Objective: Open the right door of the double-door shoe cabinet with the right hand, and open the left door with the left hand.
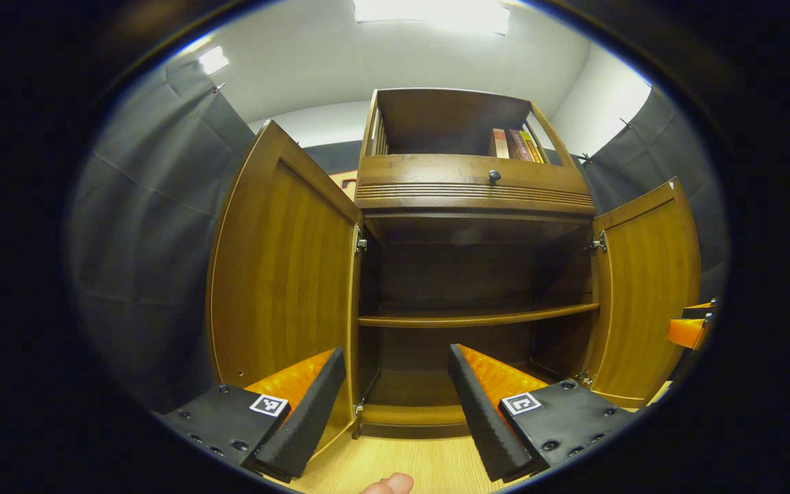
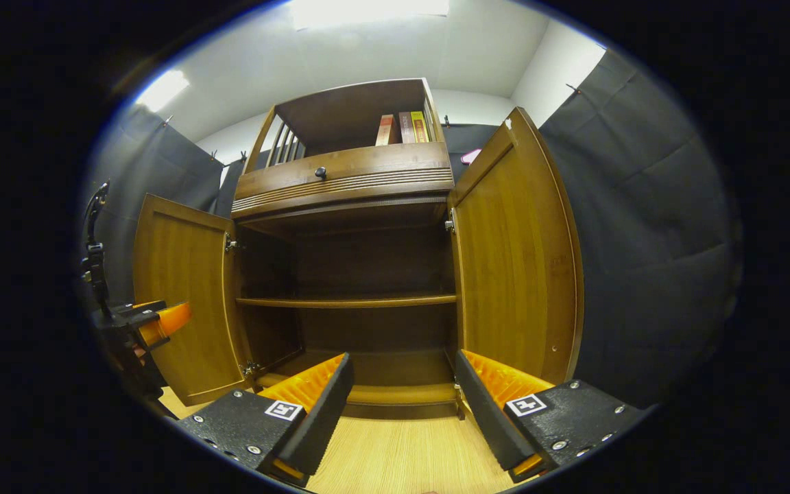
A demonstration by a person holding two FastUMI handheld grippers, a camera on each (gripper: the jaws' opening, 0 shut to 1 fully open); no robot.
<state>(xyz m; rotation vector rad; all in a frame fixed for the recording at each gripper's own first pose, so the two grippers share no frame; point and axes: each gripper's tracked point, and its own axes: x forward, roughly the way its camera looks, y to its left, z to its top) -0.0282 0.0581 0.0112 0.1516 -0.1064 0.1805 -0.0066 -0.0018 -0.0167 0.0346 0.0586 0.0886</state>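
The left gripper (image 1: 395,405) sits at the bottom of the left gripper view with its fingers spread wide and nothing between them; the right gripper (image 2: 402,412) is likewise spread and empty at the bottom of the right gripper view. Both appear drawn back from the shoe cabinet (image 1: 474,189), which fills the middle of each view, probably because neither door needs holding any more. The left door (image 1: 282,274) stands swung wide at the left of the left gripper view, and the right door (image 2: 518,254) stands swung wide at the right of centre in the right gripper view, baring the dark inside and its shelf (image 2: 347,301). A few books (image 2: 402,128) stand in the open top compartment, above a small knob (image 2: 321,172). By the look of it, both openings are done.
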